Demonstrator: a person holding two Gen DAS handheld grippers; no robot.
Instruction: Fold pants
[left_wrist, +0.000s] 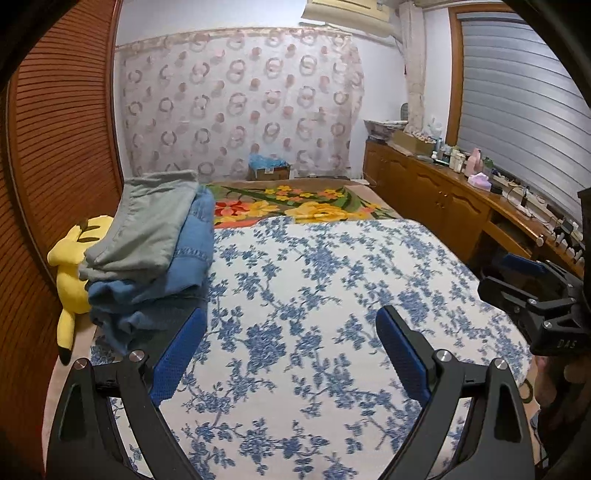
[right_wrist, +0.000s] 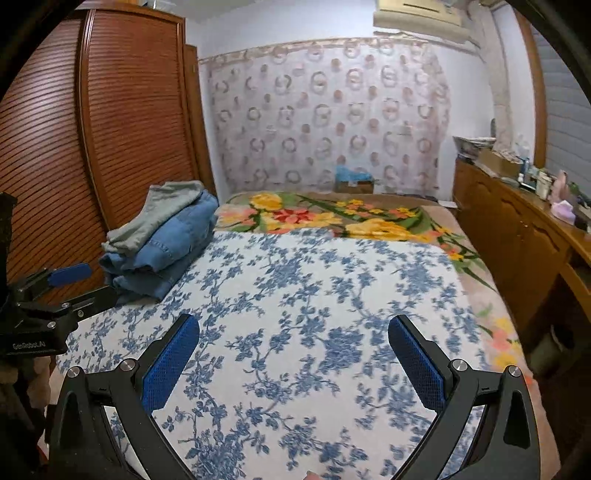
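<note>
A pile of folded pants rests at the bed's left edge: grey-green pants (left_wrist: 147, 225) (right_wrist: 162, 210) lie on top of blue denim ones (left_wrist: 155, 280) (right_wrist: 166, 251). My left gripper (left_wrist: 291, 321) hovers open over the blue-flowered bedspread (left_wrist: 332, 295), just right of the pile, with nothing between its blue pads. My right gripper (right_wrist: 295, 328) is open too, wide over the bedspread (right_wrist: 314, 314), and empty. Each gripper shows at the edge of the other's view: the right gripper (left_wrist: 517, 273) and the left gripper (right_wrist: 66, 277).
A yellow plush toy (left_wrist: 74, 273) sits between the pile and the slatted wooden wardrobe (left_wrist: 55, 147). A flowered blanket (left_wrist: 295, 203) covers the bed's far end. A wooden cabinet (left_wrist: 443, 192) with bottles and boxes lines the right side.
</note>
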